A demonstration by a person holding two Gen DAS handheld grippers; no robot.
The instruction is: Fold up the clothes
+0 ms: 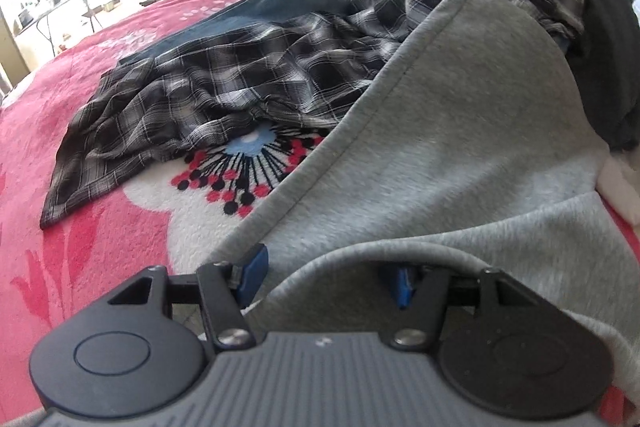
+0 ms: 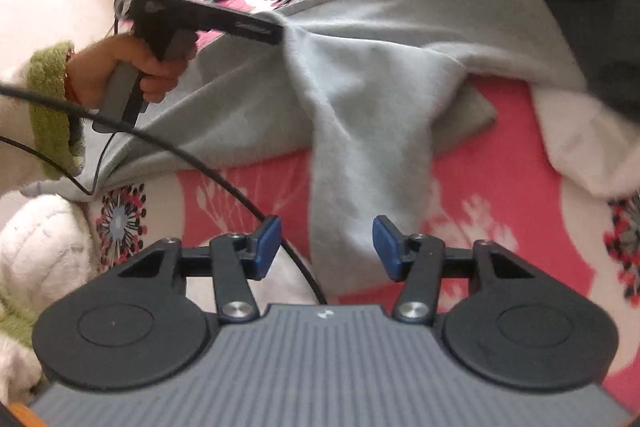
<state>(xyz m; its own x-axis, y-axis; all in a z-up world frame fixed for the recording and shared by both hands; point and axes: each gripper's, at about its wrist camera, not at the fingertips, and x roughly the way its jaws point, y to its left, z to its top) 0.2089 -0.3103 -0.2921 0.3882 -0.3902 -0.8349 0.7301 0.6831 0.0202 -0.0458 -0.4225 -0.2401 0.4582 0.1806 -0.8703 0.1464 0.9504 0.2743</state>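
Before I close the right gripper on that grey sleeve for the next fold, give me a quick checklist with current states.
1. Left gripper holds the grey sweatshirt: ok, fabric is bunched between its pads and drawn up to its tip.
2. Right gripper open and empty: ok.
3. Sleeve lined up with the right gripper: ok, it runs down the pink blanket towards the gap between the fingers.
4. Black cable clear of the right jaws: not ok, it passes right beside one finger.
5. Sweatshirt free of the plaid shirt: not ok, its edge lies over the shirt.
6. Sweatshirt body flat: cannot tell.
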